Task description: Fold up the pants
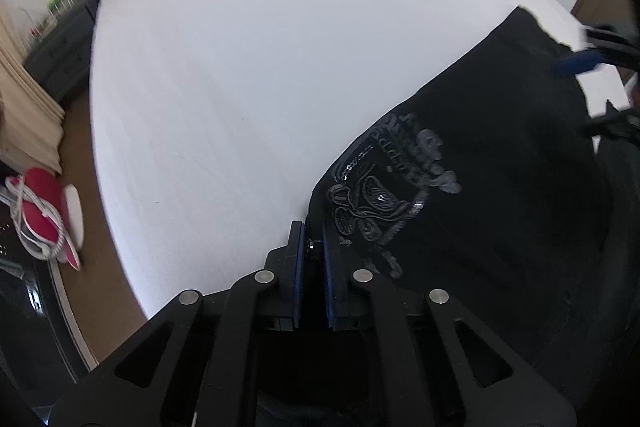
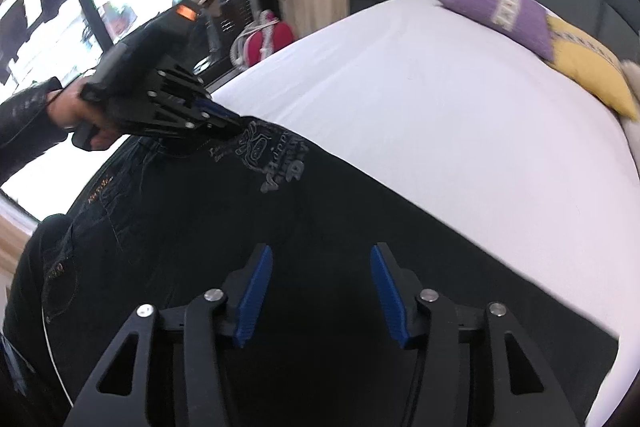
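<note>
Pants [image 1: 480, 187] are pinched at one edge by the left gripper [image 1: 314, 251], whose 2 blue pads are pressed together on a thin fold of black cloth beside a small metal fastener. The right gripper [image 2: 322, 291] hangs over the far end of the same garment with its 2 fingers [image 2: 256, 295] apart and nothing between them; no cloth is caught there yet. From the right wrist view, the left gripper [image 2: 224, 121] bites the edge nearest the open bed, held by a hand [image 2: 70, 115] in a dark sleeve. Risk, as a judgement: the left pinch takes only a narrow strip, so a pull could slip it free, and if the right pads close on 1 layer only, the fold would drag unevenly and bunch. Pants are black denim with orange stitching at the pockets and a grey embroidered crest [image 1: 380, 195] near the pinched edge. They lie spread fairly flat along the near side of a white bed [image 1: 240, 87], which is otherwise bare apart from a purple pillow [image 2: 496, 15] and a yellow pillow [image 2: 588, 67] at its head.
</note>
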`<state>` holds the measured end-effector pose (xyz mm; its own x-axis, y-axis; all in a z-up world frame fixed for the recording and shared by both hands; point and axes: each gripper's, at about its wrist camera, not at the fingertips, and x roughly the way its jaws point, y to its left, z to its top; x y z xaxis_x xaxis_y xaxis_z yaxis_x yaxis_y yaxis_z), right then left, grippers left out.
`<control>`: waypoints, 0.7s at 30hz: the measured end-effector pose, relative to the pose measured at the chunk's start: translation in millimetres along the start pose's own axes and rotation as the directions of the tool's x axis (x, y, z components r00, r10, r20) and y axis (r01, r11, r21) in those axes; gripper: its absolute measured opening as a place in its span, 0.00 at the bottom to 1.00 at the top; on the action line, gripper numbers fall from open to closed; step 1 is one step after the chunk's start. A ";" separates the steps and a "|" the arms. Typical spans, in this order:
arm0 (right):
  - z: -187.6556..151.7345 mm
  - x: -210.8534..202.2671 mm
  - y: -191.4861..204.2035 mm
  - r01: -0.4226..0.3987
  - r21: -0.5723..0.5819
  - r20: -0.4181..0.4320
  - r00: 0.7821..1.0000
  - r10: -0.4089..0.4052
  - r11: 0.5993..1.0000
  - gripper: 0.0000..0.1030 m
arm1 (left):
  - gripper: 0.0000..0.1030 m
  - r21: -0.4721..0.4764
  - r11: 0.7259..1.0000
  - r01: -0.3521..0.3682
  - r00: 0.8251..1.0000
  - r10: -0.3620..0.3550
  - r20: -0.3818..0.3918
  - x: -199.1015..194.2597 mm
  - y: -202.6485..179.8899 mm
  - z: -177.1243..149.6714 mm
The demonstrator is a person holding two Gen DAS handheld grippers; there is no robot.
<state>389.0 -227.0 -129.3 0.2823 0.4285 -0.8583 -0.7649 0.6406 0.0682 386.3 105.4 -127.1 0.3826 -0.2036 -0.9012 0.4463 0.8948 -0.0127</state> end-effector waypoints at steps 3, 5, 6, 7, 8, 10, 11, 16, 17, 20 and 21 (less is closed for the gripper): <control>16.2 18.5 -1.7 0.012 -0.054 -0.037 0.999 -0.014 0.998 0.50 | 0.07 0.001 1.000 -0.008 0.996 0.008 0.092 -28.5 -7.5 -11.6; 25.4 28.7 -3.1 0.023 -0.093 -0.056 0.998 -0.029 0.995 0.49 | 0.07 0.014 1.000 -0.014 0.991 0.012 0.130 -51.3 -17.3 -29.7; 29.0 33.1 -2.5 0.032 -0.116 -0.059 0.997 -0.039 0.993 0.49 | 0.07 0.020 1.000 -0.014 0.989 0.011 0.146 -56.3 -20.8 -34.1; 33.0 37.0 -1.9 0.038 -0.143 -0.065 0.997 -0.048 0.989 0.49 | 0.07 0.029 0.999 -0.015 0.987 0.010 0.160 -62.8 -23.2 -37.9; 37.6 40.8 -1.5 0.042 -0.165 -0.070 0.996 -0.054 0.985 0.49 | 0.07 0.038 0.999 -0.019 0.985 0.012 0.172 -68.3 -24.8 -41.3; 44.7 46.3 -2.4 0.033 -0.182 -0.077 0.996 -0.047 0.983 0.49 | 0.07 0.039 0.999 -0.019 0.982 0.012 0.190 -67.5 -33.1 -48.0; 48.4 50.3 -3.2 0.030 -0.190 -0.082 0.996 -0.046 0.981 0.49 | 0.07 0.037 0.999 -0.017 0.981 0.010 0.196 -62.7 -40.1 -54.9; 50.1 78.4 -7.8 0.027 -0.215 -0.178 0.982 -0.066 0.976 0.18 | 0.07 0.026 1.000 -0.006 0.978 0.001 0.211 -76.7 -52.6 -68.5; 48.9 81.9 -9.5 0.028 -0.205 -0.192 0.979 -0.068 0.978 0.10 | 0.07 0.023 1.000 -0.006 0.977 0.001 0.211 -75.0 -52.8 -63.5; 43.9 73.3 -9.8 0.005 -0.142 -0.168 0.985 -0.029 0.990 0.06 | 0.07 0.007 1.000 -0.004 0.977 0.002 0.214 -75.7 -53.2 -62.0; 41.6 69.4 -9.2 0.001 -0.123 -0.159 0.987 -0.021 0.992 0.06 | 0.07 0.002 1.000 0.000 0.977 -0.001 0.215 -76.9 -55.0 -62.0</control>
<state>439.7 -176.7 -168.3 0.2022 0.3083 -0.9296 -0.8303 0.5573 0.0042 282.1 96.4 -84.0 0.5471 -0.2847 -0.7872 0.4483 0.8938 -0.0117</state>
